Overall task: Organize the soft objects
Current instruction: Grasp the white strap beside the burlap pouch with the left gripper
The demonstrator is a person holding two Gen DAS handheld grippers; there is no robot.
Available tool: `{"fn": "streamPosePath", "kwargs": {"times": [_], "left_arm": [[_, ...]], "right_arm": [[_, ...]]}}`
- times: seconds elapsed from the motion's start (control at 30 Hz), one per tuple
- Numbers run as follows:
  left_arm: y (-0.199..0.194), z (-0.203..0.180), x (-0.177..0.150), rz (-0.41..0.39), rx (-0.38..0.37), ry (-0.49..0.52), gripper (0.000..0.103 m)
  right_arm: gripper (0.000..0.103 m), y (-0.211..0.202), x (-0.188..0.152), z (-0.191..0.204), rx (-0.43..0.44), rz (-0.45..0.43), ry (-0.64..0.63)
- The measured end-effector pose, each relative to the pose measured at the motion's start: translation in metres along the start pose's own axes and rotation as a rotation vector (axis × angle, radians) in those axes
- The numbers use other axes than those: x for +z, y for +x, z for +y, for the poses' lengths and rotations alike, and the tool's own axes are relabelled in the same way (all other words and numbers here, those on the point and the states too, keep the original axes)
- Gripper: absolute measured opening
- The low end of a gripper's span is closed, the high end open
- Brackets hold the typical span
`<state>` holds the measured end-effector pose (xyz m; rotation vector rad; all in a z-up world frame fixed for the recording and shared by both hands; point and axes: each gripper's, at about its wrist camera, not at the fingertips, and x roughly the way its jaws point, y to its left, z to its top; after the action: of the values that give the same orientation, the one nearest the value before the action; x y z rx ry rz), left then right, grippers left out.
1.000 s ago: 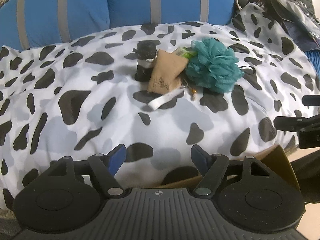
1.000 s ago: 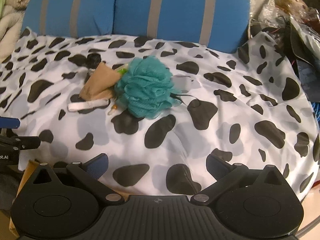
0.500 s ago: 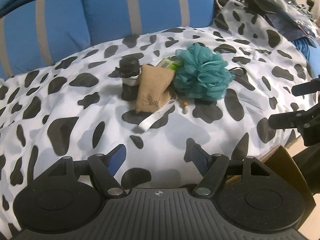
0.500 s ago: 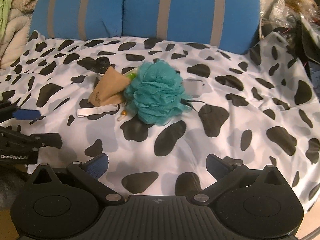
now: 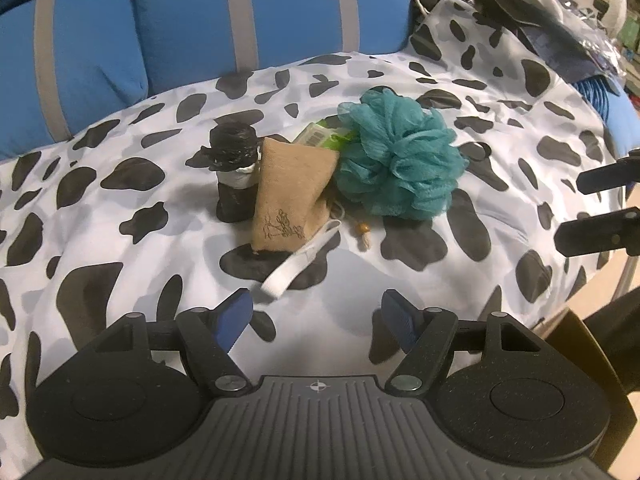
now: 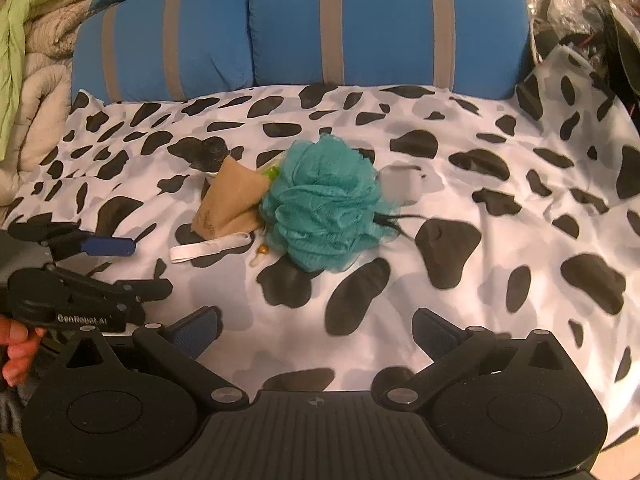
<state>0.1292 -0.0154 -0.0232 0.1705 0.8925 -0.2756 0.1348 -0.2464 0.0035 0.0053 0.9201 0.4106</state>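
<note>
Both grippers (image 5: 316, 316) (image 6: 316, 326) are closing in, jaws open and empty; loofah (image 5: 400, 160), pouch (image 5: 288, 196), strap (image 5: 300, 260) are lying untouched.

A small cluster of things lies near the middle of the bed cover (image 5: 120, 216). At the cluster's left stands the roll of bags (image 5: 234, 178), upright. The fabric pouch (image 5: 290, 196) leans against its right side. A strap (image 5: 300, 264) trails from under the pouch toward the cover's near edge. The bath pouf (image 5: 400, 160) lies just right of the pouch, touching it. A flat packet (image 5: 320, 136) lies behind, between pouch and pouf. Two pillows (image 6: 360, 20) stand along the cover's far edge.
</note>
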Motion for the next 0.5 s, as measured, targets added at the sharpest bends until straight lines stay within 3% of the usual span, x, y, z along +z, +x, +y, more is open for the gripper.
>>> {"fn": "streamPosePath", "kwargs": {"times": [0.3, 0.5], "left_arm": [[0.027, 0.018, 0.011, 0.025, -0.065, -0.011, 0.069], [0.047, 0.033, 0.016, 0.057, -0.12, -0.021, 0.056]], "right_arm": [[0.103, 0.011, 0.013, -0.017, -0.006, -0.001, 0.002], [0.103, 0.019, 0.019, -0.021, -0.018, -0.008, 0.016]]}}
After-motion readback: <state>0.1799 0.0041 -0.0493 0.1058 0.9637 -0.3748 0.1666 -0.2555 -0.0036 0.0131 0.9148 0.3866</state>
